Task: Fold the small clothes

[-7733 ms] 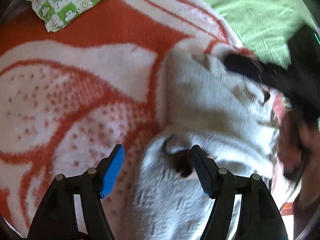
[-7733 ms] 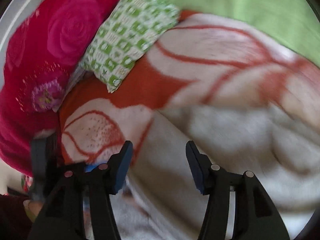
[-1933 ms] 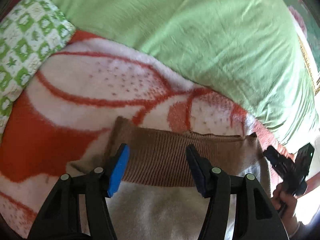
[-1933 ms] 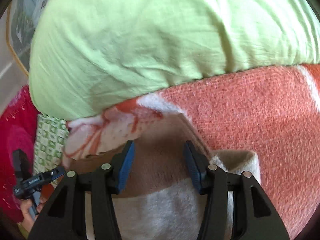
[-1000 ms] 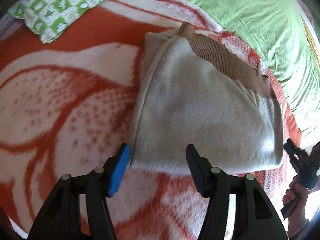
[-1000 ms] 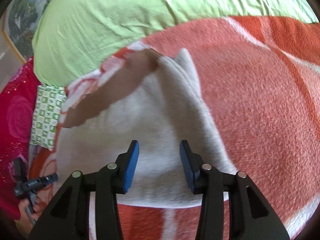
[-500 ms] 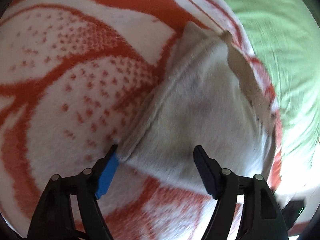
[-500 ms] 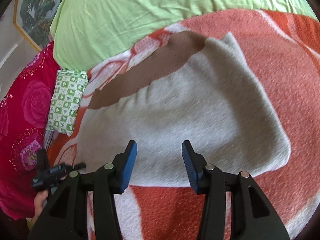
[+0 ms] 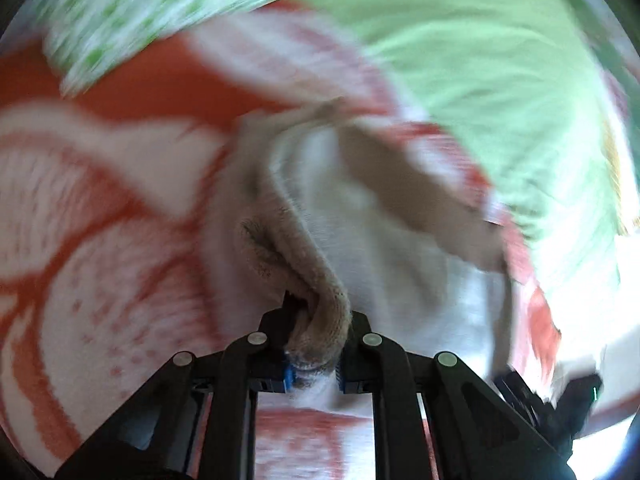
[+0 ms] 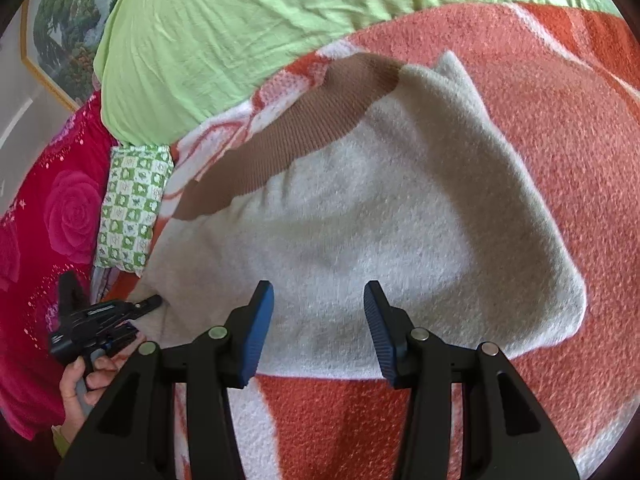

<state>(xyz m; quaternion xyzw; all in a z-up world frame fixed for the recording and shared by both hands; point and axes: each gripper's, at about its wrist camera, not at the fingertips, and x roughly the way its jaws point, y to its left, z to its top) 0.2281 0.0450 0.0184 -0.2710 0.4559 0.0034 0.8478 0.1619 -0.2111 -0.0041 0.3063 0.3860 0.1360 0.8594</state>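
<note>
Left gripper (image 9: pixel 316 344) jaws closing, pinching the sweater (image 10: pixel 400 216) corner — next, carry it across; right gripper (image 10: pixel 318 328) jaws spread, empty.

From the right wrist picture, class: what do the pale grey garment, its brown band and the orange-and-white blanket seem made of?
Pale grey garment: apparently fleece or brushed knit, with a fuzzy matte nap. Brown band: ribbed knit, with fine parallel ridges. Orange-and-white blanket: probably plush woven pile, with a nubbly matte surface.
</note>
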